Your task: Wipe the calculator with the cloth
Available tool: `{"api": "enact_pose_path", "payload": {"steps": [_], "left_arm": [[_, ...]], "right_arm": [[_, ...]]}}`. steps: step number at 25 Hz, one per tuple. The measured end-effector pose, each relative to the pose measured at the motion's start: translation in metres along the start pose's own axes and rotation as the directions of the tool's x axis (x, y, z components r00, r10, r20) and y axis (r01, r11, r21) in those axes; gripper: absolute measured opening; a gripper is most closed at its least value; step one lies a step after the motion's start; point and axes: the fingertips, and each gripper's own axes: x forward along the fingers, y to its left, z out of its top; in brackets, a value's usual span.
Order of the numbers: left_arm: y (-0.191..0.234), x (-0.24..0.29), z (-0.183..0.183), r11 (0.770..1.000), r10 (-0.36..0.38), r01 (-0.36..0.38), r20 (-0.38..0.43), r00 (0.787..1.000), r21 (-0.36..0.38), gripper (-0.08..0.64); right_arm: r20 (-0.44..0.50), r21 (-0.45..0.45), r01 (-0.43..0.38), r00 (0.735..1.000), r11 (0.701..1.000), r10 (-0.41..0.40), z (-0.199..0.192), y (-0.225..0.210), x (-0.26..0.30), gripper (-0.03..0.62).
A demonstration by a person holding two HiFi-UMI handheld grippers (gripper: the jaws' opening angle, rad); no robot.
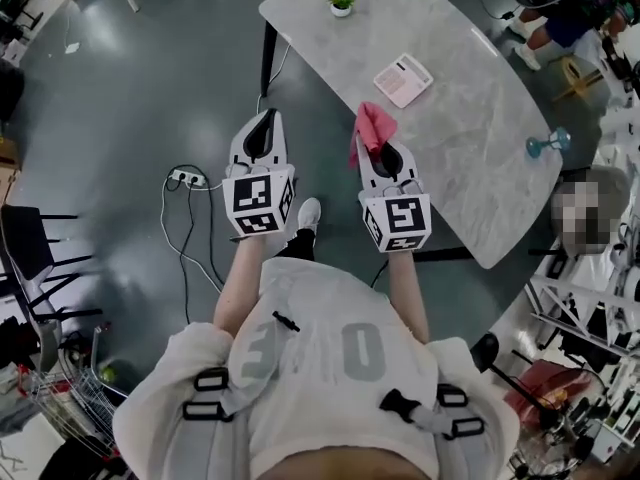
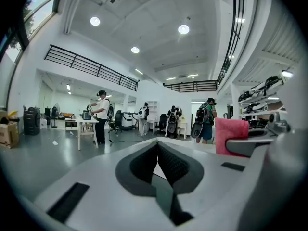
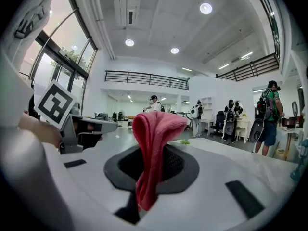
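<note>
Pink cloth (image 1: 372, 126) pinched in right tool (image 1: 377, 150) | left tool (image 1: 269, 117) closed, empty | calculator (image 1: 403, 79) on table (image 1: 470, 153)

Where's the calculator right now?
In the head view, the calculator lies on the grey table, beyond the right hand-held gripper and its pink cloth, right of the potted plant.

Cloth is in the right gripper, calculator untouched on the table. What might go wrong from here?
1. The cloth hangs bunched in the right gripper; it may slip out or wipe with little contact.
2. The calculator lies loose on the smooth table, and the shut left gripper is away from it, so a wipe may push it along.
</note>
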Motion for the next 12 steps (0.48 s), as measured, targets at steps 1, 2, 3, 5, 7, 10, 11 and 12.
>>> {"api": "enact_pose_path", "payload": {"steps": [1, 2, 3, 5, 7, 10, 11, 12], "left_arm": [[0.008, 0.013, 0.0, 1.0, 0.008, -0.008, -0.004, 1.0, -0.009, 0.02], [0.017, 0.024, -0.001, 1.0, 0.015, -0.015, -0.008, 1.0, -0.018, 0.02], [0.026, 0.034, 0.0, 0.999, 0.021, -0.021, -0.01, 1.0, -0.026, 0.02], [0.044, 0.05, 0.002, 0.999, 0.033, -0.033, -0.009, 0.999, -0.037, 0.02], [0.06, 0.063, 0.004, 0.998, 0.047, -0.048, -0.007, 0.999, -0.042, 0.02], [0.081, 0.085, 0.006, 0.997, 0.065, -0.065, -0.01, 0.998, -0.039, 0.02], [0.087, 0.091, 0.007, 0.997, 0.065, -0.065, -0.01, 0.998, -0.039, 0.02], [0.093, 0.097, 0.008, 0.997, 0.063, -0.064, -0.01, 0.998, -0.039, 0.02]], "right_arm": [[0.005, 0.003, -0.007, 1.0, 1.0, 0.007, 0.004, -0.003, 0.017, 0.051], [0.011, 0.004, -0.017, 1.0, 1.0, 0.017, 0.008, -0.004, 0.034, 0.051], [0.015, 0.002, -0.028, 0.999, 1.0, 0.028, 0.013, -0.005, 0.05, 0.052], [0.021, -0.005, -0.049, 0.999, 0.999, 0.05, 0.02, -0.003, 0.079, 0.052], [0.022, -0.01, -0.065, 0.998, 0.998, 0.065, 0.025, -0.002, 0.103, 0.052], [0.018, -0.007, -0.07, 0.997, 0.998, 0.07, 0.028, -0.006, 0.133, 0.054], [0.015, -0.005, -0.068, 0.998, 0.998, 0.068, 0.029, -0.006, 0.141, 0.054], [0.012, -0.002, -0.066, 0.998, 0.998, 0.066, 0.029, -0.006, 0.147, 0.054]]}}
